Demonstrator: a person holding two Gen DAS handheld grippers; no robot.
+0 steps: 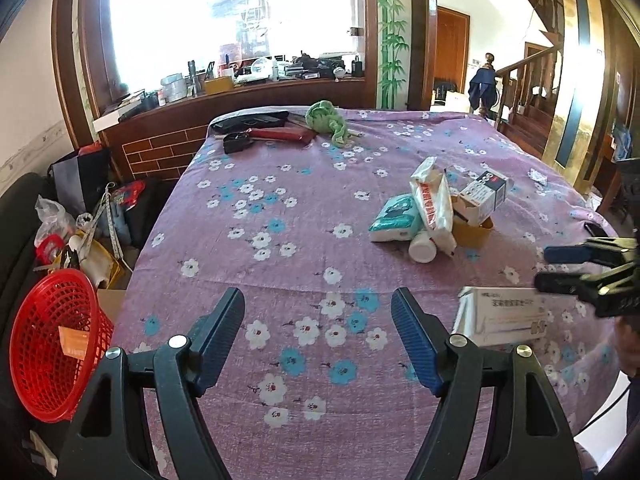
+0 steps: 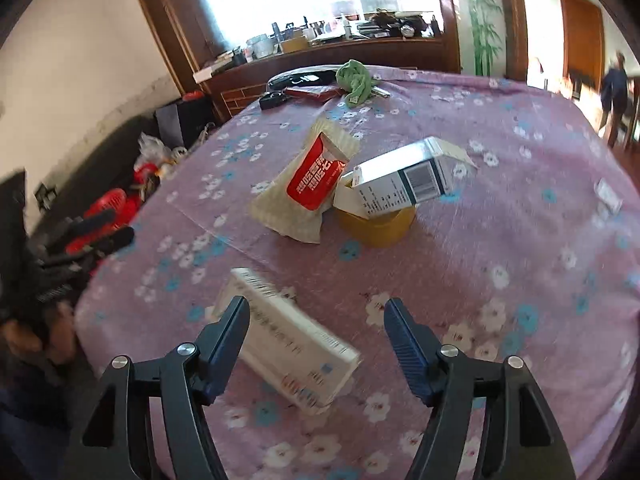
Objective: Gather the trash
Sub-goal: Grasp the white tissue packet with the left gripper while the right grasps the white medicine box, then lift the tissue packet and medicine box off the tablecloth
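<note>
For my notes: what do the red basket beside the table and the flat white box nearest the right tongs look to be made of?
Red basket: moulded plastic, apparently; an open lattice wall in one uniform glossy red.
Flat white box: thin printed cardboard, probably; crisp folded edges, matte white faces carrying text and a barcode. Blur leaves the finish uncertain.

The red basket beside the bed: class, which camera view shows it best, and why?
The left wrist view. There the red basket appears large and sharp at the lower left, its mesh and open mouth plain, with something orange inside. In the right wrist view it is small, blurred and partly hidden behind the left gripper.
</note>
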